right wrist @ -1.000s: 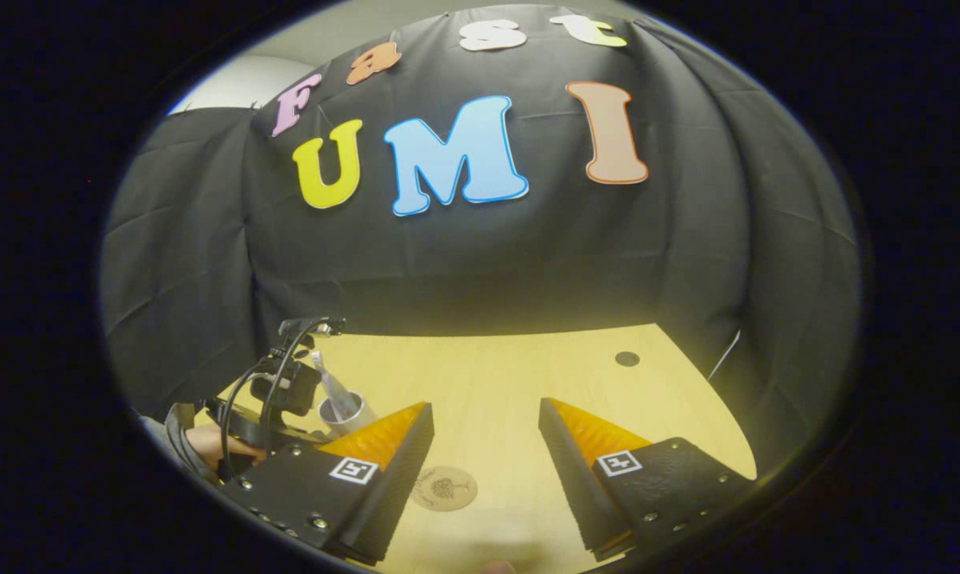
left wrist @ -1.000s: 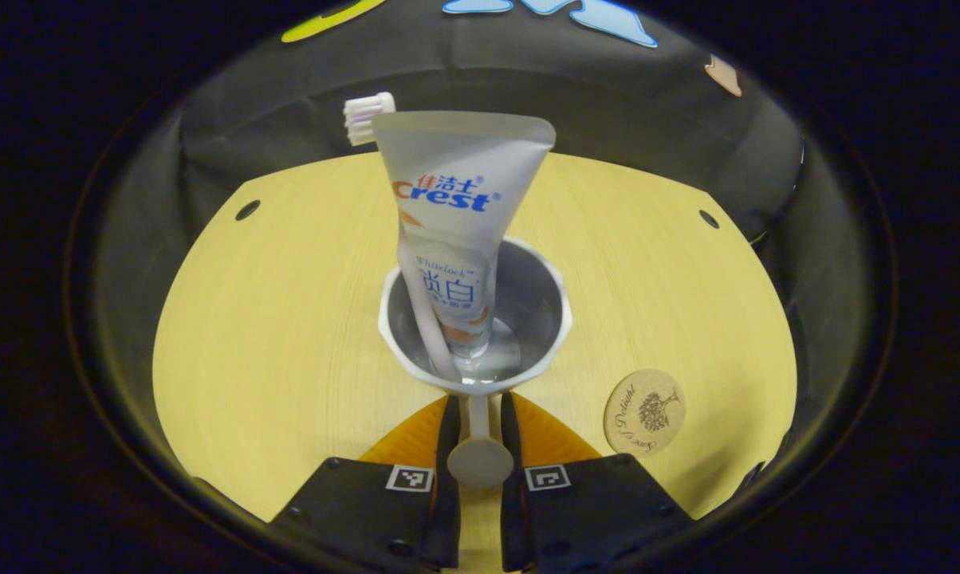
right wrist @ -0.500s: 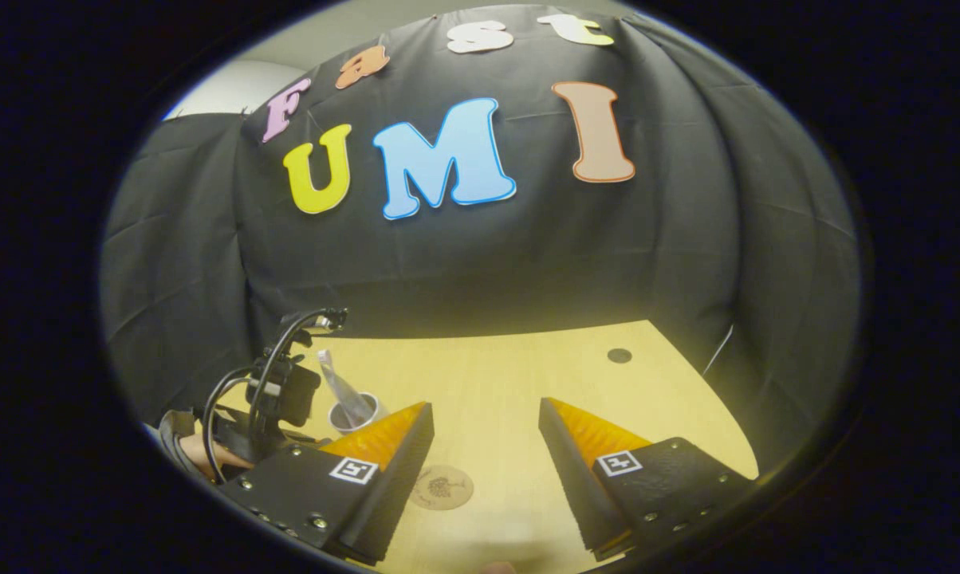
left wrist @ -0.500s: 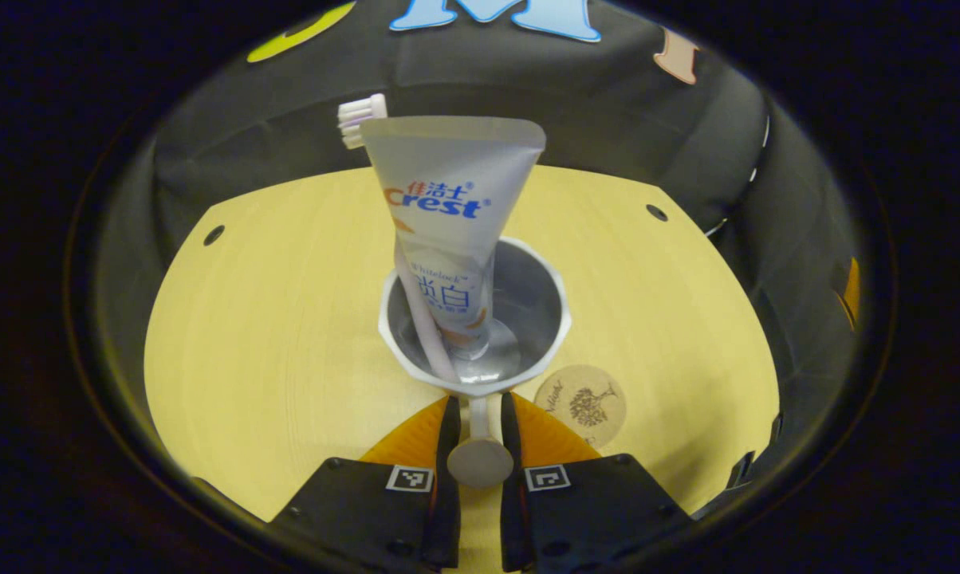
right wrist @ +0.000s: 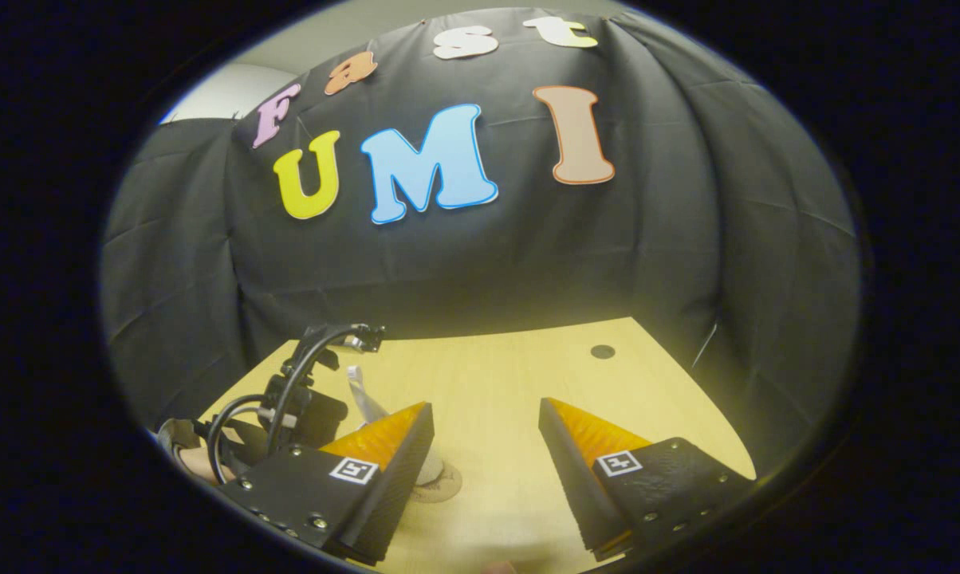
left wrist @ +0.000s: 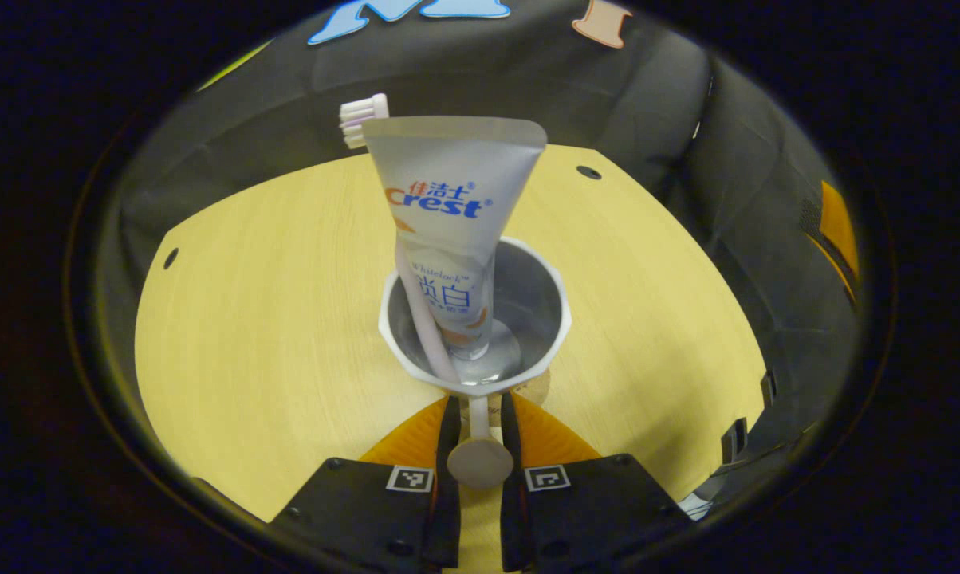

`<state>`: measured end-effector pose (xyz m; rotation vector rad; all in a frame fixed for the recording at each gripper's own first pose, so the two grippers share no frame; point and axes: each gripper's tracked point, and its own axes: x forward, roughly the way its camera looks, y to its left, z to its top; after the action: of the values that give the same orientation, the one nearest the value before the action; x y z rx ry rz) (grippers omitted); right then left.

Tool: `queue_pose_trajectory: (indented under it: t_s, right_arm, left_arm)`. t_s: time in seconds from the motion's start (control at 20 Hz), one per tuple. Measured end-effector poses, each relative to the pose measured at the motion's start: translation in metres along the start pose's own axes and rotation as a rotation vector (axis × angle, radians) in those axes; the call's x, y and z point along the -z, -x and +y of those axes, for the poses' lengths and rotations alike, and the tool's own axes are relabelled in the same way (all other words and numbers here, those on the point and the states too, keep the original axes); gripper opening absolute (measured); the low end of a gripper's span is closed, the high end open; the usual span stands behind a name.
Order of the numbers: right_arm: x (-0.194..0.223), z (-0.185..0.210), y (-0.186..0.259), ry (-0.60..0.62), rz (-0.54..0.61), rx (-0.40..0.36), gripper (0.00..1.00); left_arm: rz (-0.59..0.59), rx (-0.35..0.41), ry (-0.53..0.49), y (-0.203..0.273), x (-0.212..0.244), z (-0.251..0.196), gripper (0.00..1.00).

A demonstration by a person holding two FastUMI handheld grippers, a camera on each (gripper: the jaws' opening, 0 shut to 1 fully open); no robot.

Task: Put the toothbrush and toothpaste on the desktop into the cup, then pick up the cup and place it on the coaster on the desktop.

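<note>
A white cup [left wrist: 557, 319] holds an upright toothpaste tube [left wrist: 452, 207] and a pale toothbrush [left wrist: 362, 119] whose bristle head sticks up behind the tube. My left gripper [left wrist: 476, 414] is shut on the cup's handle [left wrist: 478, 458]. A sliver of the round cork coaster [left wrist: 537, 389] peeks out under the cup's near right side. In the right gripper view the cup's base [right wrist: 427, 472] sits over the coaster [right wrist: 448, 483]; whether it touches I cannot tell. My right gripper [right wrist: 486, 410] stands open and holds nothing, just right of the cup.
The pale wooden table [left wrist: 273, 303] has small dark holes near its far corners [left wrist: 588, 171] [right wrist: 602, 351]. Black cloth walls close in the back and sides. A hand [right wrist: 201, 461] holds the left gripper at the table's left.
My left gripper has carried the cup rightward until it sits over the coaster, which has slid from the right side to under the cup. The right gripper has barely moved.
</note>
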<state>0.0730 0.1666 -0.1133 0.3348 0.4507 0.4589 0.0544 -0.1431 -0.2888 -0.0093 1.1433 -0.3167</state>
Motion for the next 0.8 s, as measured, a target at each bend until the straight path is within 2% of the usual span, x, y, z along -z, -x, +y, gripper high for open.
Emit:
queue_pose_trajectory:
  t_s: [0.5,0.55,0.8]
  right_arm:
    - [-0.001,-0.020,0.019,0.008,-0.006,0.020,0.85]
    - [-0.001,-0.021,0.020,0.011,-0.008,0.017,0.85]
    - [-0.003,-0.024,0.023,0.028,-0.009,-0.014,0.85]
  left_arm:
    - [0.040,-0.046,-0.019,-0.006,0.013,-0.009,0.27]
    - [0.041,-0.051,-0.017,-0.007,0.014,-0.010,0.30]
    - [0.018,-0.047,0.008,-0.004,0.013,-0.017,0.36]
